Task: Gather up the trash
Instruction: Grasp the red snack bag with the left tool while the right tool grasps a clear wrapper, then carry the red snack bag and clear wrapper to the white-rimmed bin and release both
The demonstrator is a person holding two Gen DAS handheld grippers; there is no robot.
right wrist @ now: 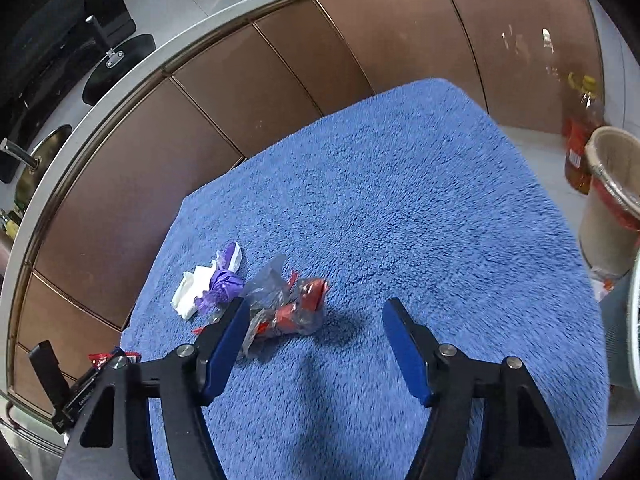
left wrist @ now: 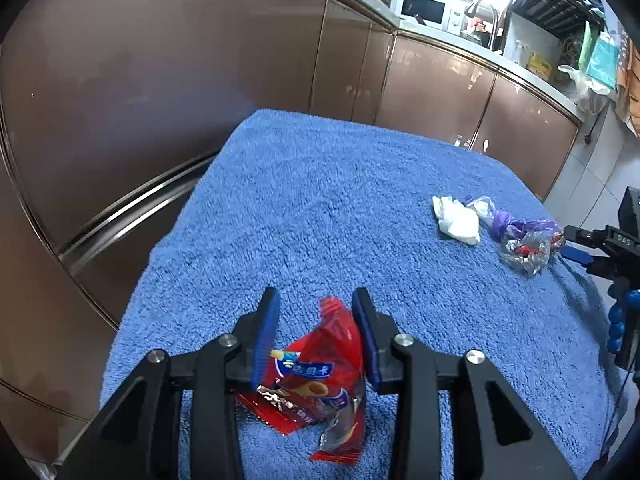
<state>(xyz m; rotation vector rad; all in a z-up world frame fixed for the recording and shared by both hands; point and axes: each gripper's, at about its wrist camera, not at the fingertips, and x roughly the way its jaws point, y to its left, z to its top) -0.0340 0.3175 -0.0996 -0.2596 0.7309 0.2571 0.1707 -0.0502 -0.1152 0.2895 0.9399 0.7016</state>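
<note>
Brown glossy cabinet fronts [left wrist: 160,80] run behind the work area, under a pale countertop [left wrist: 440,34].

A fluffy blue towel [left wrist: 340,208] covers the work surface; all the trash lies on it.

At the right edge of the right wrist view stands a beige cylindrical bin with a red liner [right wrist: 612,196], off the towel's side; an amber bottle [right wrist: 580,140] stands behind it.

Left gripper [left wrist: 316,300], black frame with blue pads: low over the near end of the towel, jaws part-way apart. A crumpled red snack wrapper with a blue label [left wrist: 320,372] sits between them. The right-hand pad touches the wrapper's upper flap; the left-hand pad meets its edge near the base. I cannot tell whether the pads truly press it.

Right gripper [right wrist: 314,306], same build: jaws wide and holding nothing. A crumpled clear plastic wrapper with red print [right wrist: 284,312] lies just beside the inner face of its left-hand finger [right wrist: 224,344], toward the jaw tips; bare towel fills the rest of the gap.

A twisted purple plastic scrap [right wrist: 224,280] lies touching the clear wrapper's far side.

A crumpled white tissue [right wrist: 190,292] lies against the purple scrap, farthest from the bin.
</note>
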